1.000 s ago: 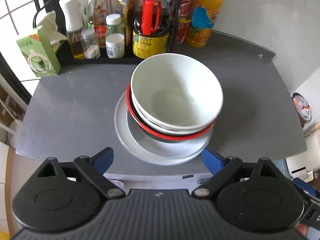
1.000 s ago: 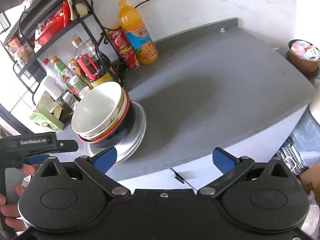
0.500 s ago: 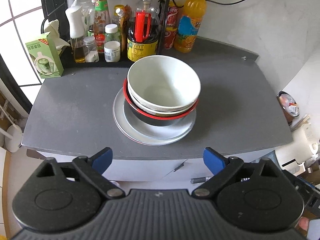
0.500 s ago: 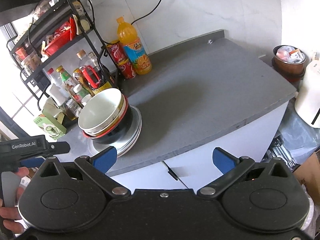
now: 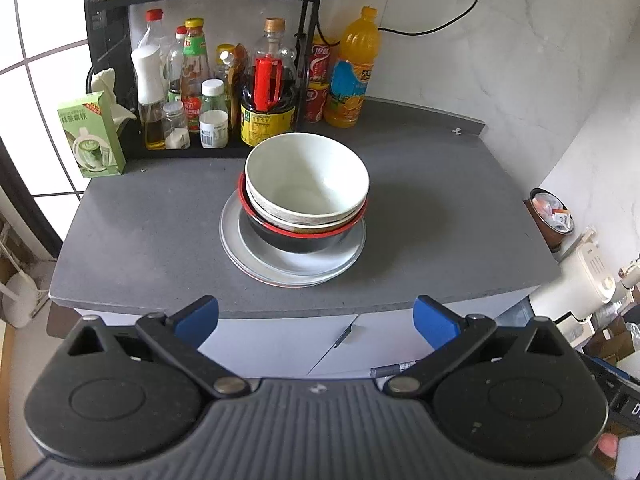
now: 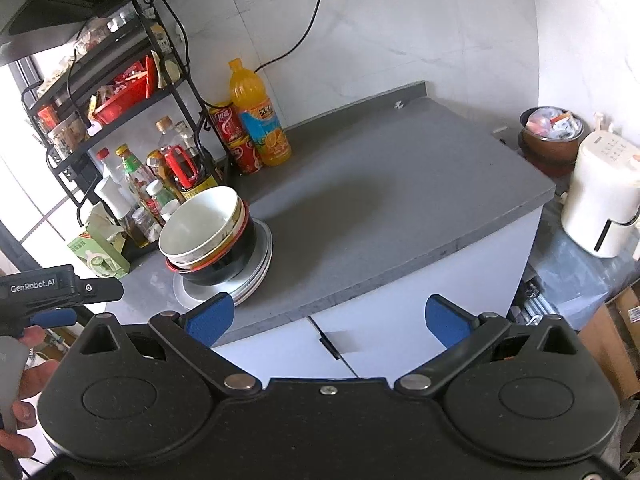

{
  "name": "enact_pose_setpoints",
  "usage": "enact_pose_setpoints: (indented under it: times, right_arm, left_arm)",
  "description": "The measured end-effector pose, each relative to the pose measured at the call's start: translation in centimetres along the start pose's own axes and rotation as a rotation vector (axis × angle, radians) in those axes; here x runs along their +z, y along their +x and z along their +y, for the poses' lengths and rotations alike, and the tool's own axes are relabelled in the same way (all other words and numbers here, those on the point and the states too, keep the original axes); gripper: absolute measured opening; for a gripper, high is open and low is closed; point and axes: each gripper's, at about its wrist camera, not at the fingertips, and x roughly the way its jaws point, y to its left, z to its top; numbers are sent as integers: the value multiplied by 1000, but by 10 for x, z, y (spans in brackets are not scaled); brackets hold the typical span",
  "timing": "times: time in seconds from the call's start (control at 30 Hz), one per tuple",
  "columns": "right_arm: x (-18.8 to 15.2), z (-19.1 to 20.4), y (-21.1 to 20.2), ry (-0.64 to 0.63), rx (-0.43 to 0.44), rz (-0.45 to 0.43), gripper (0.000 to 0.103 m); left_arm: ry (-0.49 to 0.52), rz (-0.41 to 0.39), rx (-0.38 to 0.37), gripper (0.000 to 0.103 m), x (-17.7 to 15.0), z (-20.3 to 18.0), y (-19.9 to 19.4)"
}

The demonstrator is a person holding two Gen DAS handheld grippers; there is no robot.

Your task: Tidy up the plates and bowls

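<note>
Both tongs stand wide apart and hold nothing: the left tongs (image 5: 316, 320), whose jaws have just been opening, and the right tongs (image 6: 328, 318) hang off the worktop (image 5: 420, 232) front edge. On it, nested bowls (image 5: 306, 184) sit on stacked plates (image 5: 256, 256), before a bottle rack (image 5: 200, 96).

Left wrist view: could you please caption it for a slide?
Open left gripper faces nested bowls stacked on plates.
</note>
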Motion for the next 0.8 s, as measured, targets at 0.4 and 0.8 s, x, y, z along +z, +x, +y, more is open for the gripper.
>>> enact_pose_setpoints:
  times: [0.4,0.8]
  right_arm:
    - [-5,8,-34,-18,-25,-52,103]
    - [-15,18,-53,-15,-64,-47,103]
  left_arm:
    - [60,-44,-22,103,-7,3,-24]
    - [121,-62,-15,103,-18,6,-52]
